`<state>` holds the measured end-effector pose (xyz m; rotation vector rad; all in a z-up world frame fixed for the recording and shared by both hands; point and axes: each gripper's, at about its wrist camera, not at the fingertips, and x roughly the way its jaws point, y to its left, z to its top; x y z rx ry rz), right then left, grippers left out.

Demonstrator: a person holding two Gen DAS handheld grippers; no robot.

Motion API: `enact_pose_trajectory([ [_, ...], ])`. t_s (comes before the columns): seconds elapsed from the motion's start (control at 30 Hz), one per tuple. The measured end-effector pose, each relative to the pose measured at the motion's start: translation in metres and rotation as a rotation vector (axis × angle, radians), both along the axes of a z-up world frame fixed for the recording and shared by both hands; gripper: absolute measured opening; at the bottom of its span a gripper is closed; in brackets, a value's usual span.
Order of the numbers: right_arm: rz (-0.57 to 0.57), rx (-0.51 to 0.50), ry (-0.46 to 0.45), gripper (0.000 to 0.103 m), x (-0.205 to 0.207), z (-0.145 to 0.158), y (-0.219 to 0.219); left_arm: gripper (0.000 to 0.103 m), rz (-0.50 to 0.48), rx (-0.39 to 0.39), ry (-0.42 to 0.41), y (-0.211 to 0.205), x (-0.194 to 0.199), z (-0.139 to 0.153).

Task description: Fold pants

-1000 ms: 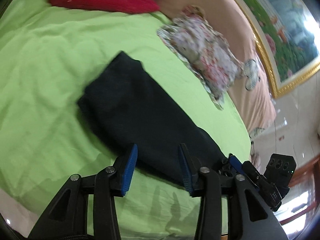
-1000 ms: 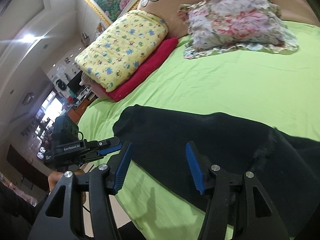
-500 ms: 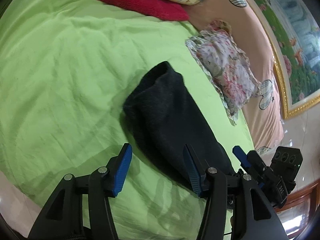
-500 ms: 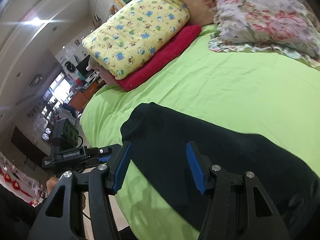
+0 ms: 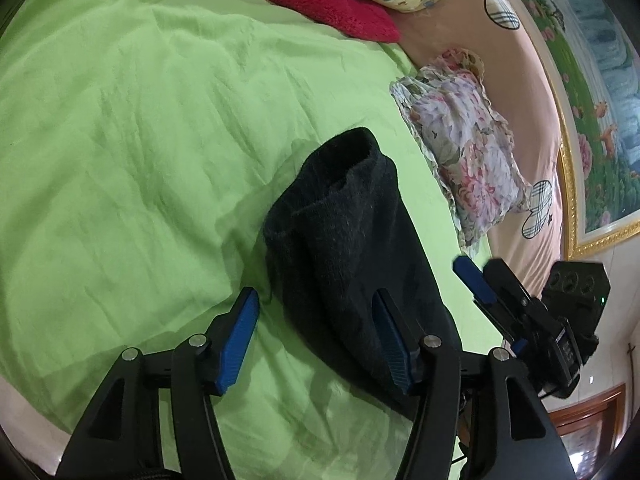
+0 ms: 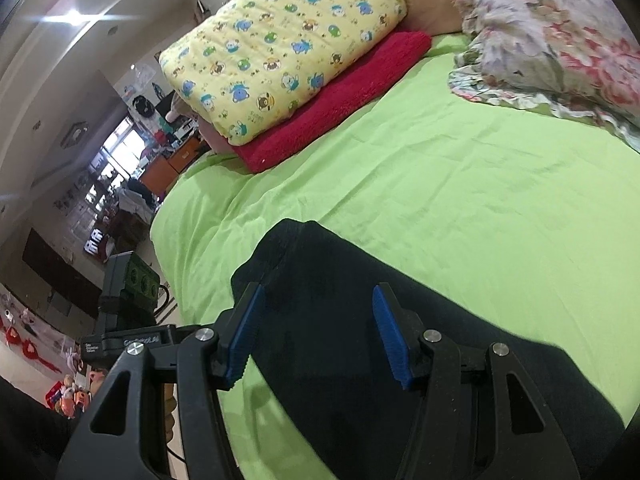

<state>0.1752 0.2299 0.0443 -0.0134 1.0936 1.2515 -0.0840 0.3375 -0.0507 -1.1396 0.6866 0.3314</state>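
The black pants (image 5: 344, 248) lie folded lengthwise in a long strip on the green bedsheet (image 5: 132, 152). In the left wrist view my left gripper (image 5: 314, 330) is open and empty, hovering over the near edge of the strip. My right gripper (image 5: 476, 280) shows at the right, beyond the pants. In the right wrist view my right gripper (image 6: 316, 330) is open and empty just above the pants (image 6: 360, 340), near their end. The left gripper's body (image 6: 124, 340) shows at lower left, off the bed edge.
A floral pillow (image 5: 460, 148) lies by the pink headboard (image 5: 516, 60). A yellow patterned pillow (image 6: 280, 44) rests on a red towel (image 6: 340, 100) at the bed's far end. The bed edge (image 6: 168, 272) drops off to a cluttered room.
Both grippers have pulled back from the pants and swung. The pants look smaller and farther in the left wrist view. Both grippers stay open.
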Motion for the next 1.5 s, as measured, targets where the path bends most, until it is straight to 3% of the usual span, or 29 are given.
enact_pose_trajectory([
  [0.3,0.110,-0.042,0.015,0.058,0.020,-0.017,0.053,0.062,0.006,-0.036,-0.027,0.009,0.006,-0.006],
  [0.6,0.364,-0.196,0.026,0.058,0.029,-0.047,0.119,0.058,0.001,0.022,0.005,0.004,0.015,-0.003],
  [0.67,0.385,-0.216,0.011,0.056,0.027,-0.051,0.126,0.051,0.003,0.039,0.022,0.004,0.018,-0.001],
  [0.7,0.390,-0.221,0.011,0.045,0.026,-0.053,0.128,0.039,0.001,0.053,0.037,0.004,0.021,-0.001],
  [0.73,0.393,-0.217,0.018,0.043,0.025,-0.054,0.128,0.030,-0.005,0.059,0.045,0.004,0.023,-0.001],
  [0.9,0.370,-0.182,-0.011,0.025,0.019,-0.045,0.116,0.022,-0.014,0.069,0.038,0.001,0.028,0.004],
  [1.17,0.287,-0.067,-0.030,0.023,0.018,-0.006,0.079,0.021,-0.061,0.142,-0.048,-0.018,0.034,0.052],
  [1.5,0.145,0.093,-0.041,0.022,0.030,0.042,0.001,0.020,-0.209,0.255,-0.157,-0.074,0.058,0.117],
])
